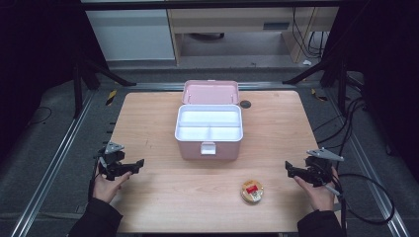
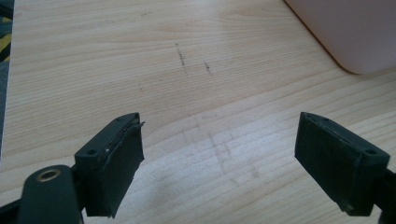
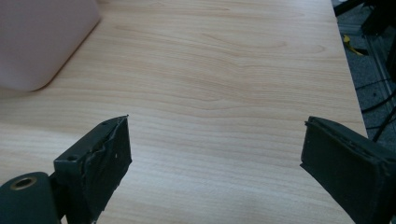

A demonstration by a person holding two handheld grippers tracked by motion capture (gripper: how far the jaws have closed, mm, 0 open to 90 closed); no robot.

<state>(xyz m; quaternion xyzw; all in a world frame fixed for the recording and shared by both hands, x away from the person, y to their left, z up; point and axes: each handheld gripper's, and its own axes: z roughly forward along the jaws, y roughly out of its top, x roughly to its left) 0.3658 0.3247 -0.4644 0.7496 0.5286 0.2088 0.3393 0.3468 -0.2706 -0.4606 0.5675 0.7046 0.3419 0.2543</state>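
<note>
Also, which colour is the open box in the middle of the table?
Pale pink outside, with a white tray inside: the box shows best in the high view.

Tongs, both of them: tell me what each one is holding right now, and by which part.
Nothing is held. The left tongs and the right tongs both stand open over bare table, apart from the pink box and the small round tin.

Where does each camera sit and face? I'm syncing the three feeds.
High view: above the person's side, looking forward and down on the wooden table; both forearms and hands show.
Left gripper view: rides the left hand-held gripper, open, facing tabletop.
Right gripper view: rides the right hand-held gripper, open, facing tabletop.
All share the open pink plastic box.
</note>
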